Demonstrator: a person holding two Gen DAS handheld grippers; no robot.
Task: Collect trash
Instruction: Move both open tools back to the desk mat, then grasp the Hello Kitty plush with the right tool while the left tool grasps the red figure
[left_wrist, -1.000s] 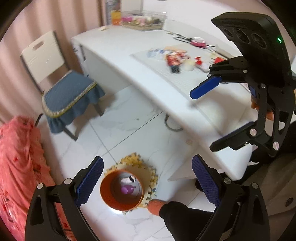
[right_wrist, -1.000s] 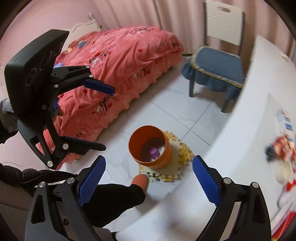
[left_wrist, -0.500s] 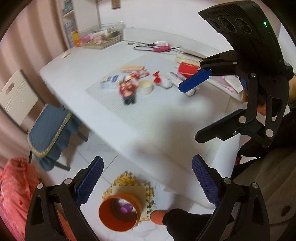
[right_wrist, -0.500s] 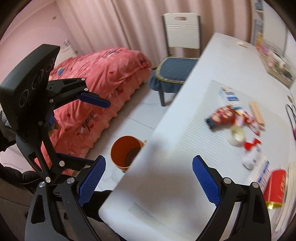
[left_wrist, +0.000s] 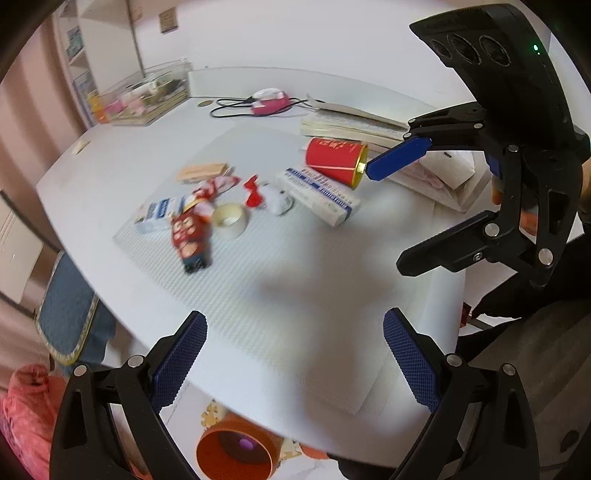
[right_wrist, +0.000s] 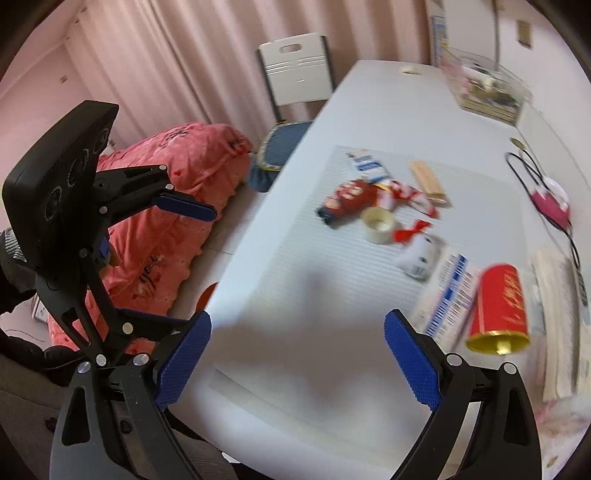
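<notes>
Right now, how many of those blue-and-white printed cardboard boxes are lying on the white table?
2. One small blue-and-white box lies at the mat's far left edge beside the red snack packet; a longer blue-and-white box lies beside the red cylindrical tin. Others may be hidden.

White table (right_wrist: 388, 107), pink curtains (right_wrist: 177, 62), chair (right_wrist: 295, 74)

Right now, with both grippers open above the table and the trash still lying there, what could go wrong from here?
1. The trash is bunched: the tape roll sits right beside the red snack packet, so one grab may drag both.
2. The red can lies on its side and could roll if nudged.
3. The orange bin is on the floor, partly hidden under the table edge, so a drop might miss.
</notes>
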